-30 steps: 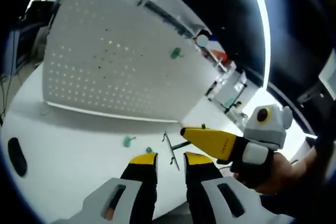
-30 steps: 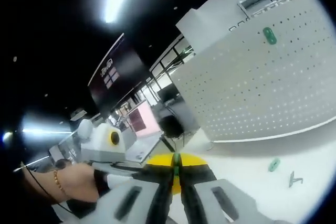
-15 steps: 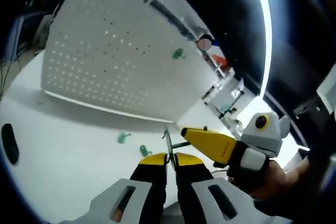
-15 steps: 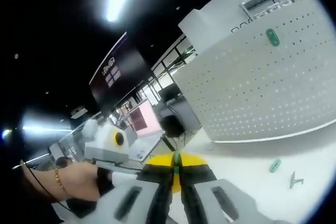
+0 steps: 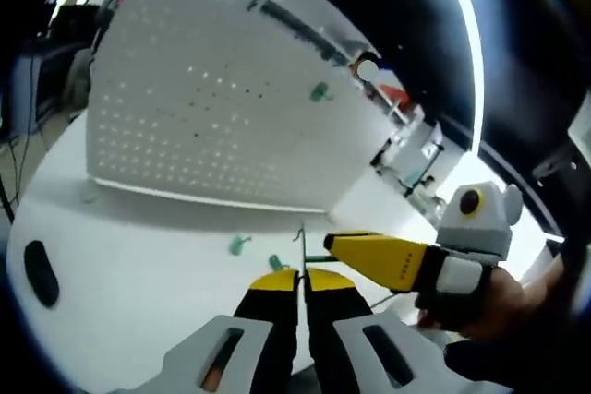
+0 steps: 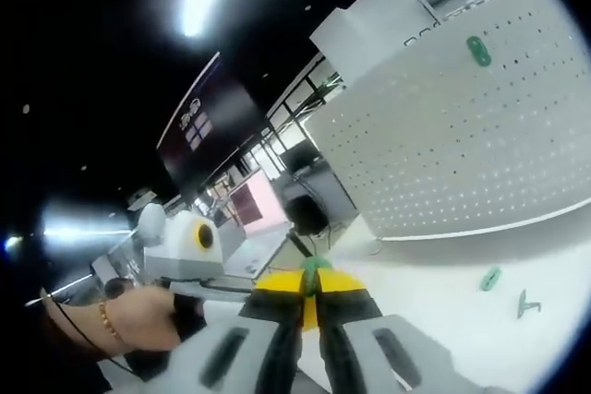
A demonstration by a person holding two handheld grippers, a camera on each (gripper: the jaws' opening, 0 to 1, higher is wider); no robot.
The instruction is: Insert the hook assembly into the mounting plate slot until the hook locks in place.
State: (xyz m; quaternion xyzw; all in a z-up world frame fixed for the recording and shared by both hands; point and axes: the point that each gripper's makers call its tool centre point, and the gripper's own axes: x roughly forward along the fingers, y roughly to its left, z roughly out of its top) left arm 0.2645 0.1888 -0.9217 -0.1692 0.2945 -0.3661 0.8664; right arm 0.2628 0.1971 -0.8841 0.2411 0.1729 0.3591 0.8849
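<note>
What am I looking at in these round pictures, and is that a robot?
No robot: a person holds a hand tool with two fingers in each hand, and a fisheye camera rides on each tool. In the left gripper view, the left gripper pinches a thin wire hook; the right gripper comes in from the right, held by a hand. In the right gripper view, the right gripper pinches a small green piece. Behind stands a white pegboard with a green clip on it. On the white table lie small green pieces and another wire hook.
</note>
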